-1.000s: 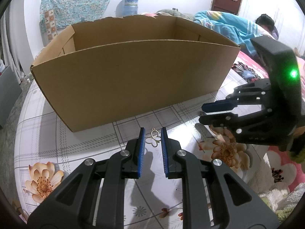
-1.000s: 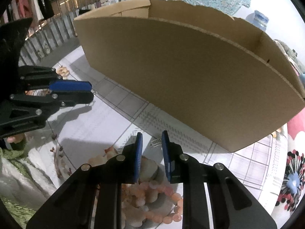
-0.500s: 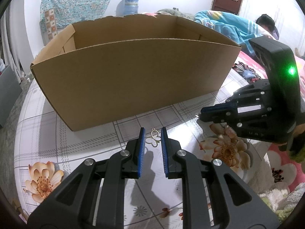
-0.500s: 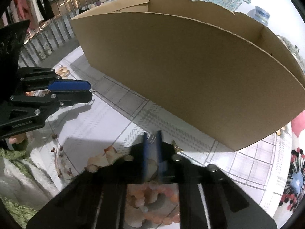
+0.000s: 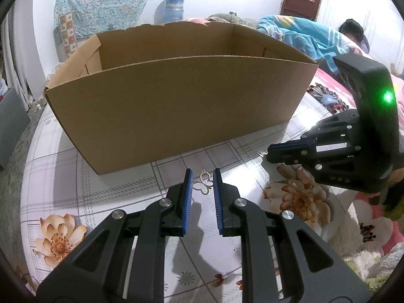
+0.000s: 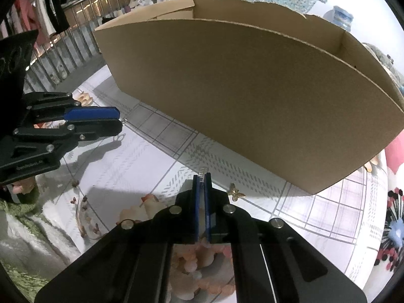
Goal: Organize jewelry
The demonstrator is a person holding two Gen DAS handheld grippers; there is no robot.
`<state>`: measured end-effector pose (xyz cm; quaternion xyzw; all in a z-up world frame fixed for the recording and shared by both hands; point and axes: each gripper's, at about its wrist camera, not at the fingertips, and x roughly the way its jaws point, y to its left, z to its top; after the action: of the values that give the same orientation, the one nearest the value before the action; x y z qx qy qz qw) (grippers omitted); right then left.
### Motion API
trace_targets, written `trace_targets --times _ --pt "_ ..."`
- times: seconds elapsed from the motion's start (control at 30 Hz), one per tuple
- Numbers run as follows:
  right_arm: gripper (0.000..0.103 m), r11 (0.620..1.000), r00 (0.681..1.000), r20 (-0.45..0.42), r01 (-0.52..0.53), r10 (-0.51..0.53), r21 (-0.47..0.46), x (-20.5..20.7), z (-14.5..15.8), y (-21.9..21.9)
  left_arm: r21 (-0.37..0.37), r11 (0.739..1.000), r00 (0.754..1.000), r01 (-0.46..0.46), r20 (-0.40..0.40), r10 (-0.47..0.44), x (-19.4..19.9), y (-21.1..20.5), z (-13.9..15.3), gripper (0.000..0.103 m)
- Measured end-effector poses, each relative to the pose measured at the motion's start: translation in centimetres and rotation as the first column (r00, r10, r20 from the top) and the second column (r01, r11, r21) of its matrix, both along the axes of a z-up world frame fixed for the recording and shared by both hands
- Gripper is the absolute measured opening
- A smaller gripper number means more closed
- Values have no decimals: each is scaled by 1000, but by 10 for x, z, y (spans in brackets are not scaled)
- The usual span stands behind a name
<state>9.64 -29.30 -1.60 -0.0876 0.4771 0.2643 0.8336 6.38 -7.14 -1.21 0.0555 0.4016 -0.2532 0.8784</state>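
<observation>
Since a second ago my right fingers [image 6: 201, 176] have clamped down on the small clear clip [image 6: 203, 171]; before they stood apart around it. Left side hasn't budged.

Right: clenched on the clip, pads nearly touching, only its ridged tip pokes out past the fingertips at centre frame. It looks like thin clear plastic: near weightless, stiff, slick, possibly brittle. The hold is on the flat faces, which I judge right; a harder squeeze could crack it or shoot it out.

Left fingers [image 5: 202, 176]: partly apart, with the gold wire butterfly [image 5: 202, 183] between the pads at centre frame. I can't tell whether the pads actually press it or whether it rests on the table [image 5: 106, 176]. Thin open wire, light, bends easily; I'd take it across the wings, not by the little loop at the top.

Outward: a second gold butterfly [image 6: 236, 193] lies on the table just right of my right fingers, apart from them. Pale pink beads [image 6: 197, 265] sit under the right gripper body, bottom centre.

The cardboard box [image 5: 176, 111] fills the upper middle of both views, open-topped; the inside I can see looks bare. Its near wall is tall, so I'd expect both pieces to need lifting over the rim.

A person lies under a blue blanket [image 5: 303, 38] at upper right, well clear.
</observation>
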Motion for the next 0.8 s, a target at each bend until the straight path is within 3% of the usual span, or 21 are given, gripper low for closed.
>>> trace_targets --times 0.13,0.27,0.43,0.5,0.8 --pt "4 1000 1000 -5 5 -5 -3 0 2 2 -1 1000 1000 0 1 0 0 0 0 15" --pt "19 1000 1000 6 25 -25 -10 2 2 1 0 1000 1000 0 0 0 0 0 0 15" --pt "19 999 1000 12 27 -26 -23 6 -3 7 1 1000 1000 -1 0 1 0 0 0 15" --pt "5 999 1000 8 26 -26 -20 7 -4 8 0 1000 1000 -3 0 3 0 1 0 15" --pt "5 999 999 -5 45 -45 12 8 -2 4 -1 1000 1000 -4 8 4 -1 3 3 15"
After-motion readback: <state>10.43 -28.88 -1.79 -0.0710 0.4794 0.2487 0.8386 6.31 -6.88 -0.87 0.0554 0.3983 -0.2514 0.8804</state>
